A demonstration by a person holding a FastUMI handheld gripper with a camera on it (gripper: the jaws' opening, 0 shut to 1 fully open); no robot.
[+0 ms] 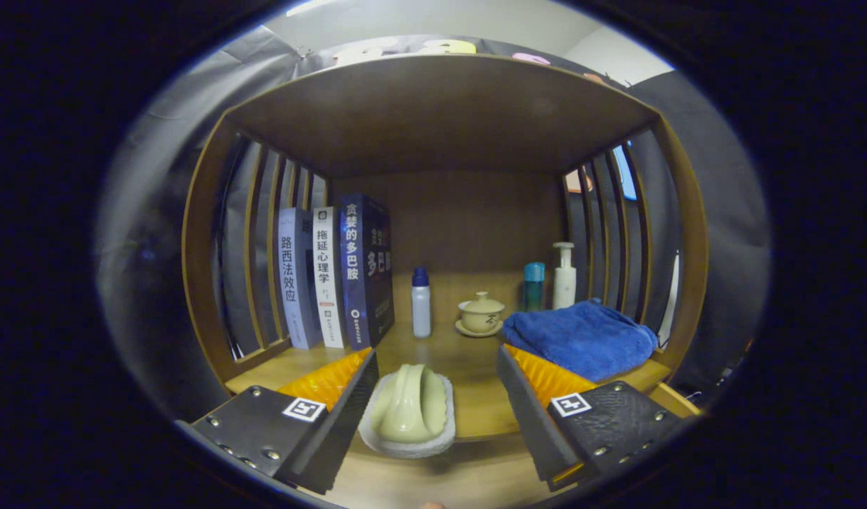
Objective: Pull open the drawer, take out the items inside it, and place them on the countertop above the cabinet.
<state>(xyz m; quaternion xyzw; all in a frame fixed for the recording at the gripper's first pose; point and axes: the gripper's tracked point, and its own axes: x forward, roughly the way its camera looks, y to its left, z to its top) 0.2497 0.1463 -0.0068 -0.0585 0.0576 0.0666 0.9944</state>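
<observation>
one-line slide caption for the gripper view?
Open gripper straddling a pale green dish on the wooden shelf, three books and blue towel beyond.

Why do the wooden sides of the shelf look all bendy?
In the gripper view, the fisheye lens bows the brown wooden shelf frame outward; it is dim under the top board, while the pale green ridged soap dish between the open jaws of the gripper looks bright and sharp.
</observation>
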